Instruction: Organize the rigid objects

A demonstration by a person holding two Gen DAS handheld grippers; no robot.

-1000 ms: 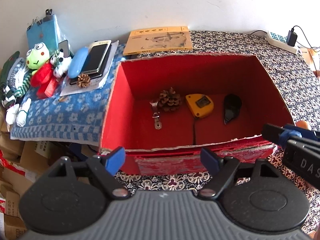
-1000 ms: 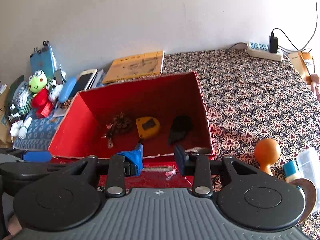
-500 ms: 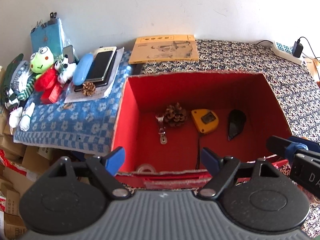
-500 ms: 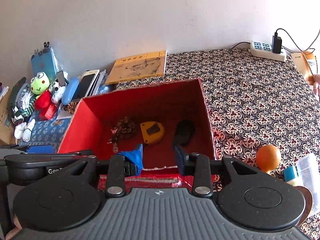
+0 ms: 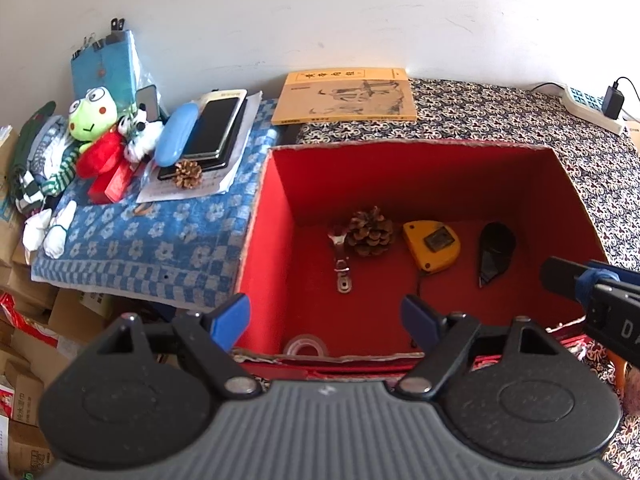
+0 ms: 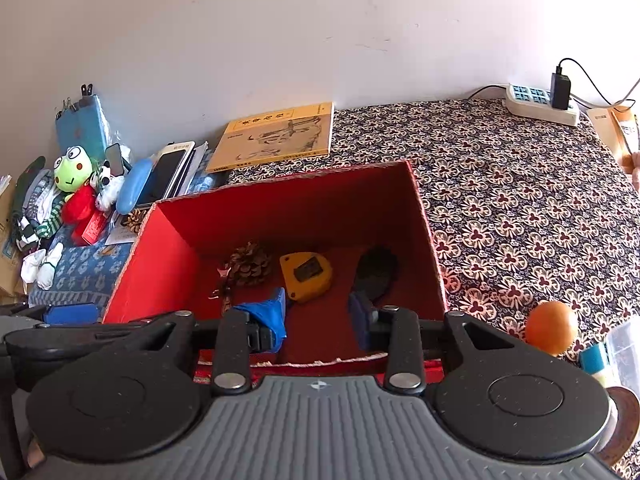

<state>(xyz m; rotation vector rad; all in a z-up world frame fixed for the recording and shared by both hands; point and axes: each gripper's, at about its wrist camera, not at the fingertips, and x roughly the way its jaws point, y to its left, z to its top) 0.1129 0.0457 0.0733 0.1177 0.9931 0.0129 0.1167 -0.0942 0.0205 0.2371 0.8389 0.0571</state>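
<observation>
Five items on floor of open red cardboard box (image 5: 276, 216), left wrist view: brown pinecone (image 5: 369, 232), yellow tape measure (image 5: 431, 245), black scraper (image 5: 496, 252), metal clasp (image 5: 341, 265), clear tape roll (image 5: 306, 346). Left gripper (image 5: 326, 316) spread wide, empty. Right wrist view: right gripper (image 6: 320, 318) parted, empty, above near rim; orange ball (image 6: 551, 327) outside on patterned cloth (image 6: 520, 200).

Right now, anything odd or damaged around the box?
Yes. The red box has a frayed, ragged near rim. A second pine cone sits outside on papers, while its match is in the box.
</observation>
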